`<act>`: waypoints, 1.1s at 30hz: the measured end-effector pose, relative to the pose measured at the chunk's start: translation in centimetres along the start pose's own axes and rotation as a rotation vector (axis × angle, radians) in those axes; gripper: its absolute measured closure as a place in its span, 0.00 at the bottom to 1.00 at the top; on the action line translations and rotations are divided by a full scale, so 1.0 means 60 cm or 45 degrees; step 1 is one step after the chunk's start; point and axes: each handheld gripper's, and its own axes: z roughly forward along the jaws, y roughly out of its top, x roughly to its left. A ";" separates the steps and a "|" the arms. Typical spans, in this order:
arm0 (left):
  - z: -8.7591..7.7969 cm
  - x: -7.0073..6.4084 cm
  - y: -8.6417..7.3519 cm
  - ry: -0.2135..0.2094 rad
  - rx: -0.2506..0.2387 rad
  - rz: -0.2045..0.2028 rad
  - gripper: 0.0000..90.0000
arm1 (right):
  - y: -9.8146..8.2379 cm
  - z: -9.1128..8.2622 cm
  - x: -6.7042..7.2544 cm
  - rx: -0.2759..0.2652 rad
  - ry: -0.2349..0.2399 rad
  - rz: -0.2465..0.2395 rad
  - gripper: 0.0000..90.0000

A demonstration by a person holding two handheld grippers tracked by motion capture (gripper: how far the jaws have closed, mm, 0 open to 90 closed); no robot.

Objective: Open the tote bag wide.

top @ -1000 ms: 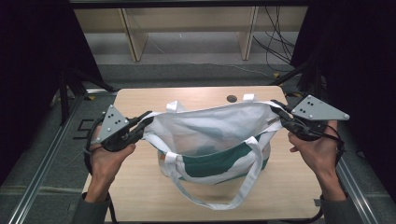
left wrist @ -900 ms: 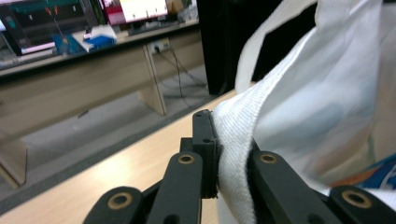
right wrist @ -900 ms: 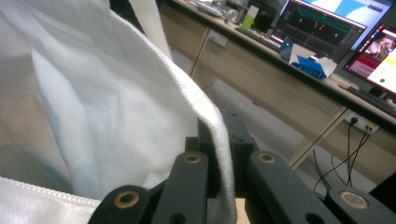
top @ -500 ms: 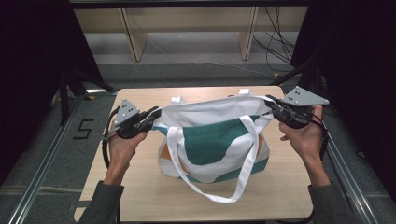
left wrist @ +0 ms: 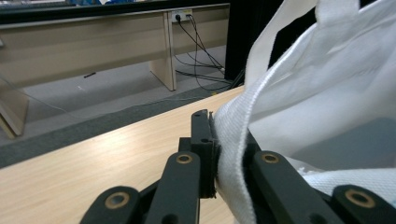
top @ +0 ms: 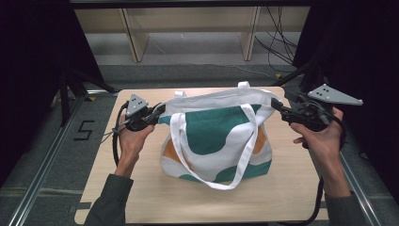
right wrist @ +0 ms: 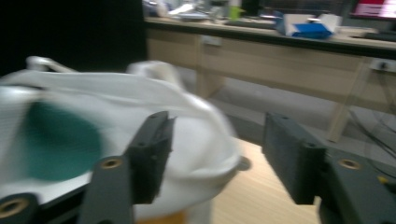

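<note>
Pale wooden table [top: 141,188], and the tote bag [top: 216,136] stands upright at its middle, mouth up, long axis running left to right, front strap drooping toward the person. Left gripper [top: 157,112] is clamped on the bag's left rim (cloth pinched tight). Right gripper [top: 275,104], jaws just opening, has let the right corner loose between them.

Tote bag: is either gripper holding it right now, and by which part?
The left gripper pinches the tote bag by its top rim at the corner. The right gripper has just been opening; its jaws stand apart around the opposite corner.
</note>
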 end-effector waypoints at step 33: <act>-0.002 0.023 -0.011 -0.064 -0.069 -0.079 0.62 | -0.104 0.027 0.105 0.228 0.255 -0.271 0.98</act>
